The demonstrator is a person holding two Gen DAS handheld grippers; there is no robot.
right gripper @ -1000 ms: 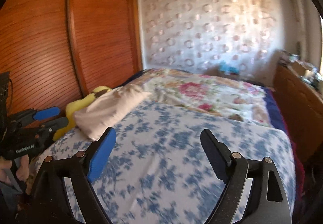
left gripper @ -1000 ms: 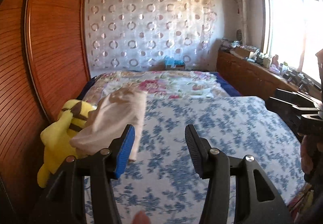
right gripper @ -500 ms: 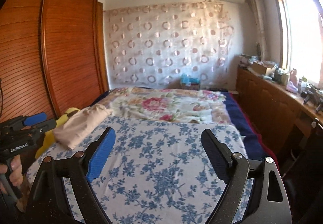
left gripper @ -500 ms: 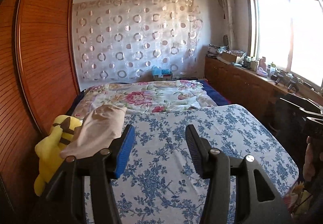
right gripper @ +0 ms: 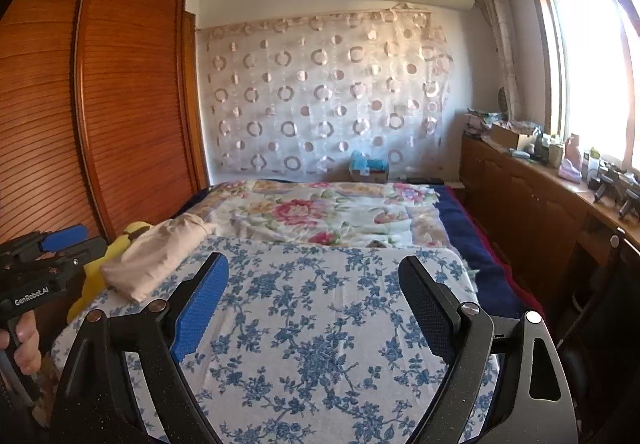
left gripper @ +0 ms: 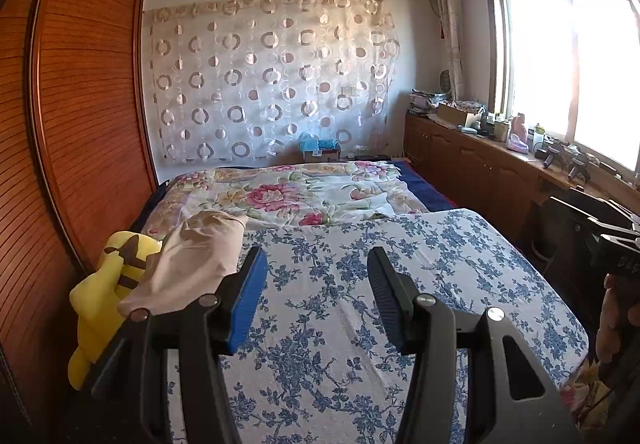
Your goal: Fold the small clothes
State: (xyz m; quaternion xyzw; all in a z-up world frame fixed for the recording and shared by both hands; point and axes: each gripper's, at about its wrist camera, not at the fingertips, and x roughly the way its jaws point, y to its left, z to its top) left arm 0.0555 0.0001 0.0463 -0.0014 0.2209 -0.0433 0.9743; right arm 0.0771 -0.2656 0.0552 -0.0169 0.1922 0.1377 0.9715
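A folded beige garment (left gripper: 192, 264) lies at the left edge of the bed, resting partly on a yellow plush toy (left gripper: 104, 296); it also shows in the right wrist view (right gripper: 156, 256). My left gripper (left gripper: 316, 268) is open and empty, held above the blue-flowered sheet (left gripper: 360, 304), to the right of the garment. My right gripper (right gripper: 314, 276) is open and empty above the same sheet (right gripper: 312, 324). The left gripper also shows at the left edge of the right wrist view (right gripper: 52, 244), and the right gripper at the right edge of the left wrist view (left gripper: 600, 220).
A rose-patterned quilt (left gripper: 312, 192) covers the far half of the bed. A wooden wardrobe (left gripper: 80, 124) stands close on the left. A wooden cabinet (left gripper: 480, 172) with clutter runs under the window (left gripper: 568, 64) on the right. A circle-patterned curtain (left gripper: 272, 84) hangs behind.
Both grippers have pulled back and tilted up from the bed; the garment and plush now look smaller and farther away. Both stay open and empty.
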